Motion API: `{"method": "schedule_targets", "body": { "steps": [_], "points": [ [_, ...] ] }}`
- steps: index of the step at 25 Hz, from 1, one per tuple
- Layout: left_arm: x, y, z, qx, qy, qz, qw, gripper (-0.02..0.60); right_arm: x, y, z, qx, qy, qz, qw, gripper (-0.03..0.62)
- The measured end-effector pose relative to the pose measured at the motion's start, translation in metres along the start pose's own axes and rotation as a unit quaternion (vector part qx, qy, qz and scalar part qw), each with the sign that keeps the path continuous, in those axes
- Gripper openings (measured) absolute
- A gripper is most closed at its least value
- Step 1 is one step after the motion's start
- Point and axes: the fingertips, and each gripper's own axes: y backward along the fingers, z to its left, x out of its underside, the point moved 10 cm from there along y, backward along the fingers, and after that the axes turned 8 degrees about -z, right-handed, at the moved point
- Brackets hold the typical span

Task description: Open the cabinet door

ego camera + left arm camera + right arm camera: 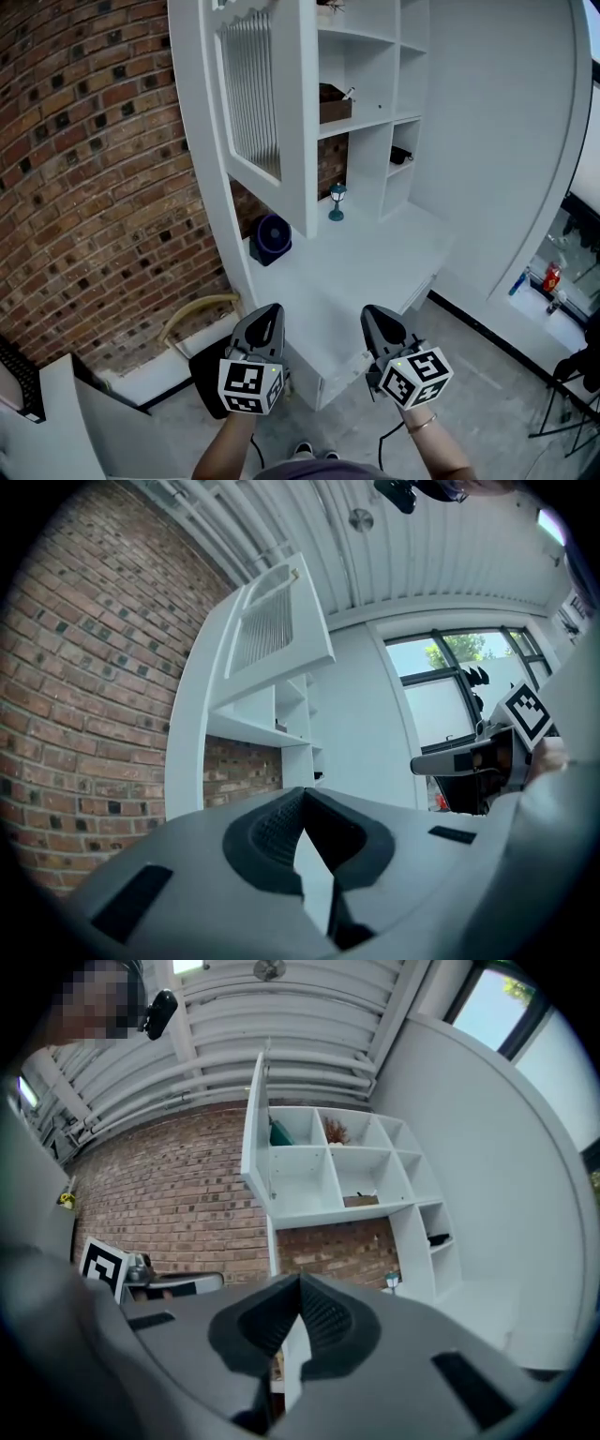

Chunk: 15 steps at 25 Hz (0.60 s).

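We hold two grippers side by side over the floor (487,403), just in front of a white counter's (375,262) front edge, with a clear gap between them. The left gripper (271,311) has its jaws pressed together on nothing, and the right gripper (374,315) is likewise closed and empty. Ahead, the cabinet door (267,103), white with a slatted panel, stands swung open from the left side of a white shelf unit (375,122), its free edge jutting out over the counter. The grippers sit well apart from it. Beneath the door's lower edge a dark round fan-like object (272,236) rests on the counter, and a small lantern (337,202) stands beside the door's bottom corner. A brick wall (84,169) closes the left side; a white wall (506,141) bounds the right.
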Motion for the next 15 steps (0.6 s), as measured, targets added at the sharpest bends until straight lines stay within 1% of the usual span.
{"method": "schedule_targets", "body": {
  "steps": [5,9,12,15],
  "points": [
    [0.014,0.007,-0.007,-0.003,0.016,0.021,0.9997,0.002,0.007,0.013,-0.002,0.01,-0.005,0.011,1.0,0.003],
    [0.019,0.011,-0.013,-0.002,0.03,0.026,0.9992,0.002,0.012,0.021,-0.003,0.016,0.01,0.027,0.999,0.003],
    [0.021,0.015,-0.016,-0.003,0.04,0.03,0.9988,0.002,0.016,0.026,-0.005,0.022,-0.003,0.033,0.999,0.003],
    [0.022,0.019,-0.016,-0.006,0.041,0.032,0.9986,0.002,0.02,0.029,-0.006,0.027,-0.009,0.035,0.999,0.003]
  ]
}}
